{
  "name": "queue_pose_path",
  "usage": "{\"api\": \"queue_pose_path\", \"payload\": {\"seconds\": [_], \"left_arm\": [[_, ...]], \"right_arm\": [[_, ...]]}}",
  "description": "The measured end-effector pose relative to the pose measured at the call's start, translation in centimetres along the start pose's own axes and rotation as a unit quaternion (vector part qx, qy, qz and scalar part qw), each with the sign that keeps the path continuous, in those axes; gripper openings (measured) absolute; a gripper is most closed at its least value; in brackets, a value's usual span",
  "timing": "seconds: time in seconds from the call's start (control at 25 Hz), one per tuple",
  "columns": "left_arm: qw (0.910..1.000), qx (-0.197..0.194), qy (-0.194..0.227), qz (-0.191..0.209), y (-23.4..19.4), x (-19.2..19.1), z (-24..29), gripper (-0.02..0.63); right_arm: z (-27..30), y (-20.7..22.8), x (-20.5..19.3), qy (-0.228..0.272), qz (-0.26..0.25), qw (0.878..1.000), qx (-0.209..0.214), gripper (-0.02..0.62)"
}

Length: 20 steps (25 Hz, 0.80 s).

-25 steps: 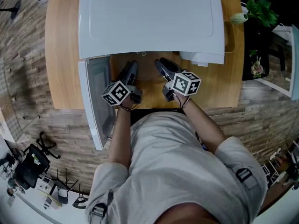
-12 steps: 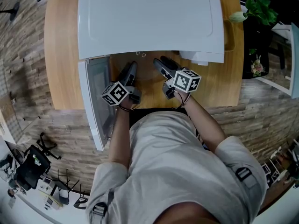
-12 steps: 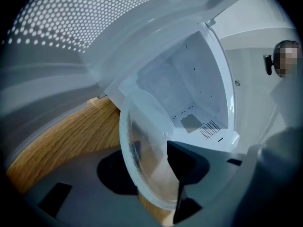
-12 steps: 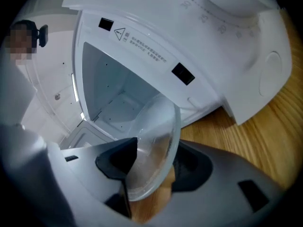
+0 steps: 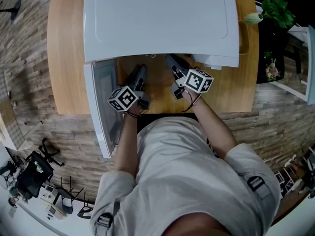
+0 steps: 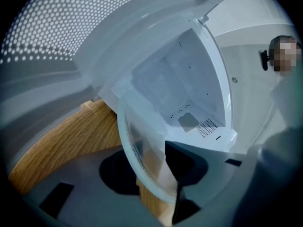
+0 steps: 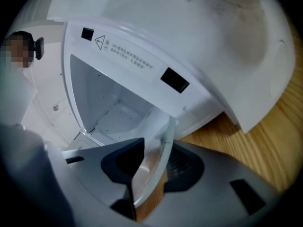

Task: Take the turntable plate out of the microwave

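Note:
The clear glass turntable plate point(image 6: 142, 141) point(image 7: 158, 141) hangs between my two grippers, in front of the open white microwave point(image 5: 157, 18). In the head view the plate is a faint glassy disc point(image 5: 156, 80) over the wooden table. My left gripper point(image 6: 151, 174) point(image 5: 139, 72) has the plate's left rim between its closing jaws, and the pads touch the glass. My right gripper point(image 7: 151, 169) point(image 5: 172, 63) is closing on the right rim, one pad on each face. The empty cavity point(image 6: 180, 89) point(image 7: 104, 103) lies just beyond.
The microwave door point(image 5: 101, 107) swings out toward me on the left, close beside my left gripper. A white object point(image 5: 214, 62) sits at the microwave's right front corner. A potted plant point(image 5: 273, 11) stands past the table's right edge. The wooden table point(image 5: 64, 58) carries the microwave.
My right gripper has shifted a little toward the microwave and rolled slightly. The left gripper has kept still.

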<state>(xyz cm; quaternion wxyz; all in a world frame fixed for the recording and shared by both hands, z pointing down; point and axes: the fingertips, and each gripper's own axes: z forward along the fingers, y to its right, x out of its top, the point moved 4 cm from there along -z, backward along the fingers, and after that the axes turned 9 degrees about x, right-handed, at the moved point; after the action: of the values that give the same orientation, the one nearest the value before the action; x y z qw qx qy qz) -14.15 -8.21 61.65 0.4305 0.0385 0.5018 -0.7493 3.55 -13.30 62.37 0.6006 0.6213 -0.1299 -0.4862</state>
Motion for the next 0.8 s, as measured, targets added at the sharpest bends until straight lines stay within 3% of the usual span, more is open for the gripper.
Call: {"api": "queue_pose_path", "payload": {"seconds": [0.28,0.52,0.56,0.64,0.8], "left_arm": [[0.9995,-0.003,0.026,-0.017,-0.6,1.3,0.7,0.249],[0.9981,0.015,0.046,-0.040,-1.3,1.8,1.2,0.261],[0.9976,0.019,0.049,-0.045,-1.5,1.9,1.2,0.253],[0.9968,0.021,0.054,-0.056,-1.6,2.0,1.2,0.178],[0.9962,0.013,0.053,-0.067,-1.5,1.7,1.2,0.156]], "right_arm": [[-0.8,-1.1,-0.9,-0.005,0.026,1.000,0.007,0.091],[-1.6,-1.3,-2.3,-0.016,0.050,0.999,0.011,0.086],[-1.7,-1.3,-2.4,-0.016,0.051,0.999,0.011,0.086],[-1.8,-1.3,-2.5,-0.018,0.048,0.999,0.011,0.087],[-1.4,-0.8,-1.8,-0.027,0.018,0.999,0.005,0.117]]}}
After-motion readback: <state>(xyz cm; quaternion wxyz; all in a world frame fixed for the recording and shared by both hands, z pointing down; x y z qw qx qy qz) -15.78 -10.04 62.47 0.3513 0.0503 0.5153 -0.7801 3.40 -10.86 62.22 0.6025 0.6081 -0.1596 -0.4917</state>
